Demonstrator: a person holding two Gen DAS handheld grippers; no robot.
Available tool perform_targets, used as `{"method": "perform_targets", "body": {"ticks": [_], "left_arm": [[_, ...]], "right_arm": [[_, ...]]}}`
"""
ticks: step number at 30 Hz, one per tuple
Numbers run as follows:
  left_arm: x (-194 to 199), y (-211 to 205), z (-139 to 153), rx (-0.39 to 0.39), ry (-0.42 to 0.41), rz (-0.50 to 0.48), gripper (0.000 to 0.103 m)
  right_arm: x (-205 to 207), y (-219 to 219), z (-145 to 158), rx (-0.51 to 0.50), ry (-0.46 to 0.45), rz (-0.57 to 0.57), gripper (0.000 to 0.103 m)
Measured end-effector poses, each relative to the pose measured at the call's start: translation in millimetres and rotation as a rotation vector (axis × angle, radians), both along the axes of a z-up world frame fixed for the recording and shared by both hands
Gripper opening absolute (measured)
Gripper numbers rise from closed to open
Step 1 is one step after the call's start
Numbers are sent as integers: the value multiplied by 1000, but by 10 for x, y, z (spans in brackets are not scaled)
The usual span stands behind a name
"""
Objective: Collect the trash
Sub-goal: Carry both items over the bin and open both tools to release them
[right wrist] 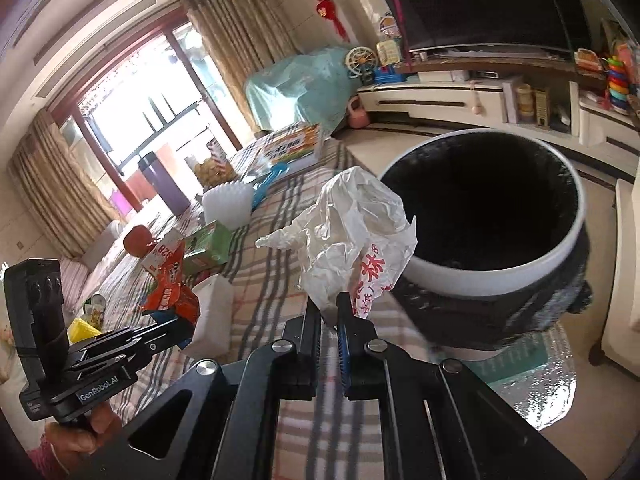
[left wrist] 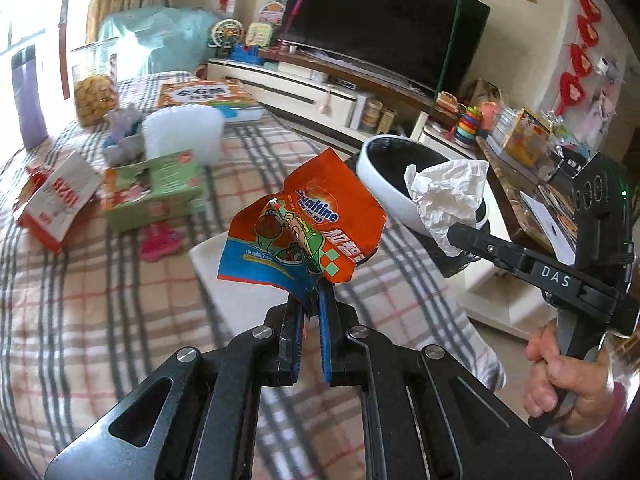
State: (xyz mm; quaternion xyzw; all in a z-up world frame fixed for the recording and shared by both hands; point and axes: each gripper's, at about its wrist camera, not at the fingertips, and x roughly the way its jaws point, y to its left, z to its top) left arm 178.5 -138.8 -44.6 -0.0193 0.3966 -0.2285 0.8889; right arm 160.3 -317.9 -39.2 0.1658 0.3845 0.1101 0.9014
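Checked cloth covers the worktop [left wrist: 100,300]. White-rimmed trash bin [right wrist: 496,268] stands at two o'clock. Left hand-held gripper [left wrist: 310,304] clenches an orange wrapper [left wrist: 308,220]; right hand-held gripper [right wrist: 329,312] clenches crumpled white paper [right wrist: 352,232] beside the rim.

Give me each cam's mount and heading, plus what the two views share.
Left wrist: on the left gripper, facing along its fingers at the orange Ovaltine wrapper they pinch; the right gripper and its hand show.
Right wrist: on the right gripper, facing the crumpled white paper it pinches, beside the trash bin; the left gripper shows.
Shared: both pieces of trash, the bin, the plaid tablecloth, the TV.
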Motion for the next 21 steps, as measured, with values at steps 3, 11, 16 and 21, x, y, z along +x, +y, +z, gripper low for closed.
{"method": "perform_targets", "body": {"ticks": [3,11,16,21], "left_arm": [[30,-113,-9,10,6,-18,6],[106,-434,5,29,11,-68,6],[182,-604,28,42,11,-92,6],[273,-802,29,55,15,-118,6]], "right_arm": [[-20,-91,36,-3,-7,-17,7],[-34,-300,66,-3,-12,-54,7],[-8,-421,72,-6,-11,-70,7],[30,-547,85,-7,-10,-85,7]]}}
